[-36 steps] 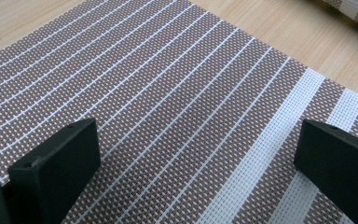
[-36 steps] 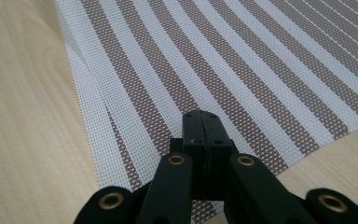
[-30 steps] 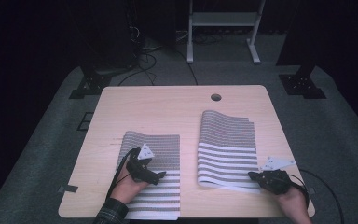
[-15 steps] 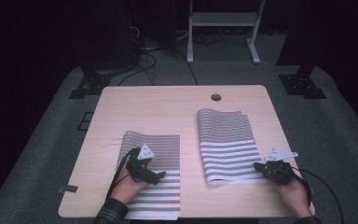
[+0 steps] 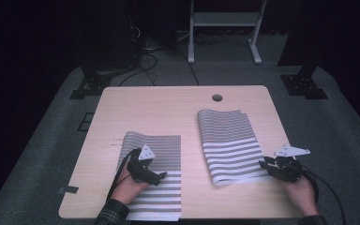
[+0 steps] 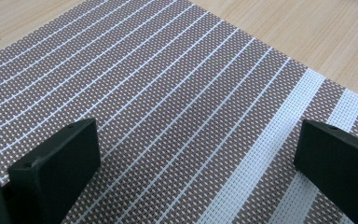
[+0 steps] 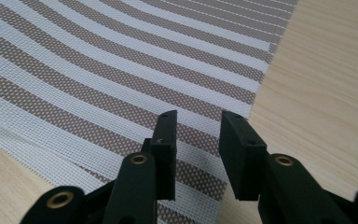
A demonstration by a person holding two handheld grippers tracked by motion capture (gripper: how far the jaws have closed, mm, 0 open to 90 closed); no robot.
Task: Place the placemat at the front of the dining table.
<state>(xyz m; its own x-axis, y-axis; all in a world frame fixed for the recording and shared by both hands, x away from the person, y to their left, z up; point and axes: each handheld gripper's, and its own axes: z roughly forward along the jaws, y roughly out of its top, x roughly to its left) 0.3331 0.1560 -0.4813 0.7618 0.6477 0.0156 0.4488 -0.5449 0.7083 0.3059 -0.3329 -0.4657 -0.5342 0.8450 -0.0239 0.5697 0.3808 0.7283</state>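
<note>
Two brown-and-white striped woven placemats lie flat on a light wooden table (image 5: 168, 108) with a small round cable hole (image 5: 217, 98) near its far edge.

The left striped placemat (image 5: 157, 173) sits at the near left of the table, its near edge reaching the table's front edge. The left gripper (image 5: 161, 177) rests over this mat in the person's left hand (image 5: 126, 187), which comes in from the bottom of the high view with a plaid sleeve cuff (image 5: 112, 216) showing. In the left gripper view its two black jaws stand wide apart above the weave, released, with nothing between them but the mat's surface (image 6: 177, 102) below.

The right striped placemat (image 5: 229, 143) lies well apart from the first, at the right middle of the table, with narrow stripes at its far part and broad white bands at its near part. The right gripper (image 5: 265, 165) sits just beside the mat's near right corner, held by the right hand (image 5: 302, 190). Its jaws have just been opening: in the right gripper view (image 7: 198, 140) they stand a little apart and hold nothing, with the corner of the mat (image 7: 121, 79) lying on the table beneath and ahead of them.
</note>
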